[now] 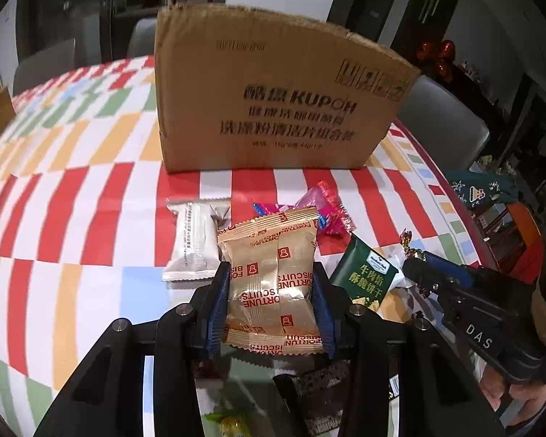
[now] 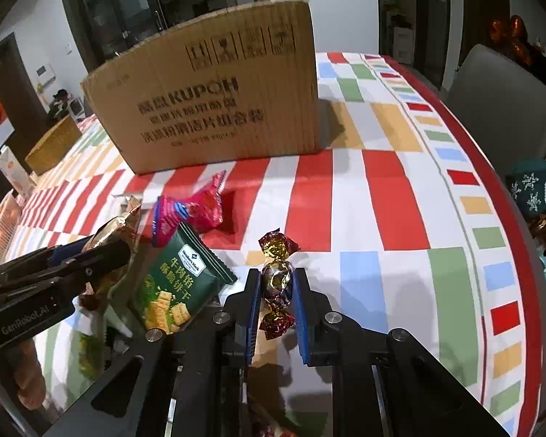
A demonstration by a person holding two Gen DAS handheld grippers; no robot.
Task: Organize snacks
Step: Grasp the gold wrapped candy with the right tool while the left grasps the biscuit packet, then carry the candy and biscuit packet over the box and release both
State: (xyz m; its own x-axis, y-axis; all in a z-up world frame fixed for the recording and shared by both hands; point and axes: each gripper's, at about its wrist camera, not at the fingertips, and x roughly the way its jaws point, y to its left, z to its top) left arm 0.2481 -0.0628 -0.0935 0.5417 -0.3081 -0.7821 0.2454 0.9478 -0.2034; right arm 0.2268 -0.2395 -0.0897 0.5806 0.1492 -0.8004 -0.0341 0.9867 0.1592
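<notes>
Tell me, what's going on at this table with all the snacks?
A person is sorting snacks with a handheld gripper in each hand. The left gripper is clamped on a gold biscuit packet, the right gripper on a foil-wrapped candy. A green cracker packet and a pink packet lie loose before a cardboard box.

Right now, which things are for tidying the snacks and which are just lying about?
For the job: gold Fortune Biscuits packet in the left gripper; gold foil-wrapped candy in the right gripper; green cracker packet; pink wrapped sweet; white packet; brown cardboard box.

Lying about: grey chair; wicker basket.
</notes>
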